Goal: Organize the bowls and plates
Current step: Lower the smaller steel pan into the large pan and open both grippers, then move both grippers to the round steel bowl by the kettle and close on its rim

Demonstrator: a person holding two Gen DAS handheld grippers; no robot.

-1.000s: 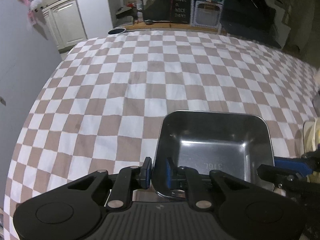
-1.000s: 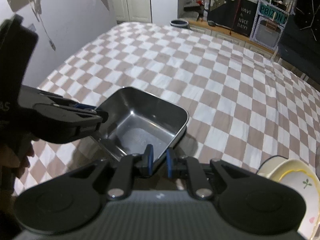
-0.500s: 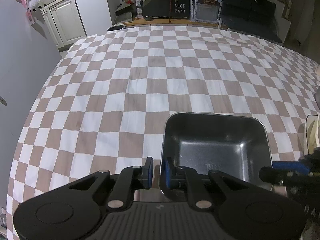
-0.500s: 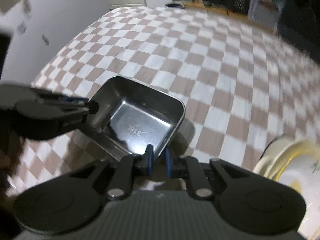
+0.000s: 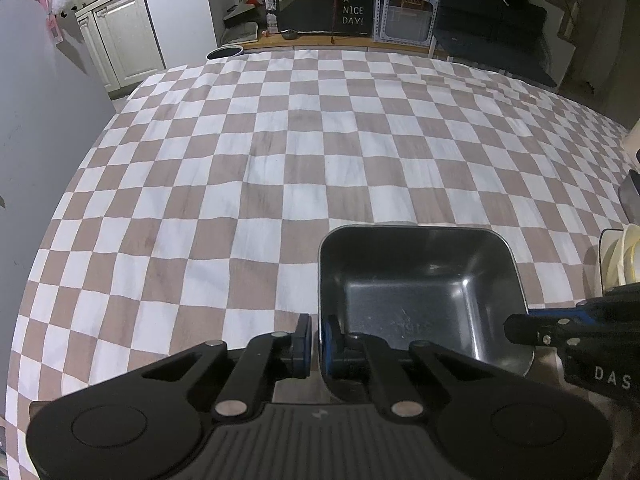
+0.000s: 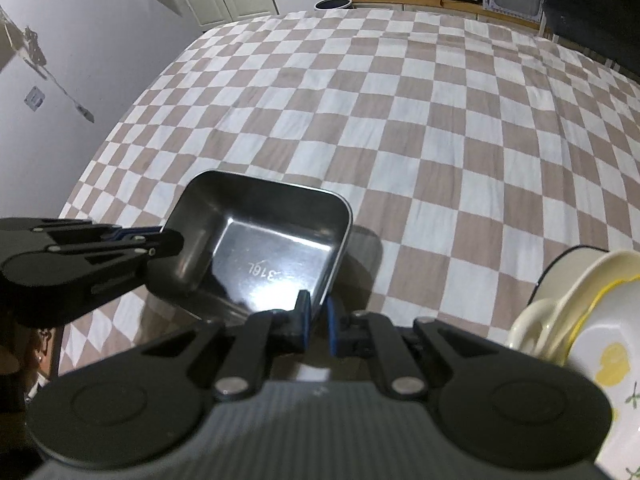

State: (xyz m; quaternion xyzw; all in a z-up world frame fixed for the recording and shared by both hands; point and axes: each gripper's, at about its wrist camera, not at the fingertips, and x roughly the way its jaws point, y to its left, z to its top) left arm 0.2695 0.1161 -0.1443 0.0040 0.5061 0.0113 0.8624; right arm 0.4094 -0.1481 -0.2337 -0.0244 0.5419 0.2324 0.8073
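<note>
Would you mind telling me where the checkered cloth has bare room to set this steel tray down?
The checkered cloth is bare beyond the steel tray, up to the far counter, and on the wall side. The crowded part is on the other side, where the stacked dishes stand. The left gripper and right gripper each pinch a tray wall.

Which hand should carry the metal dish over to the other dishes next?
Probably the right. Both hand-held grippers pinch the metal dish's rim, but the right hand-held gripper sits beside the cream dishes, while the left hand-held gripper grips the far side from them.
</note>
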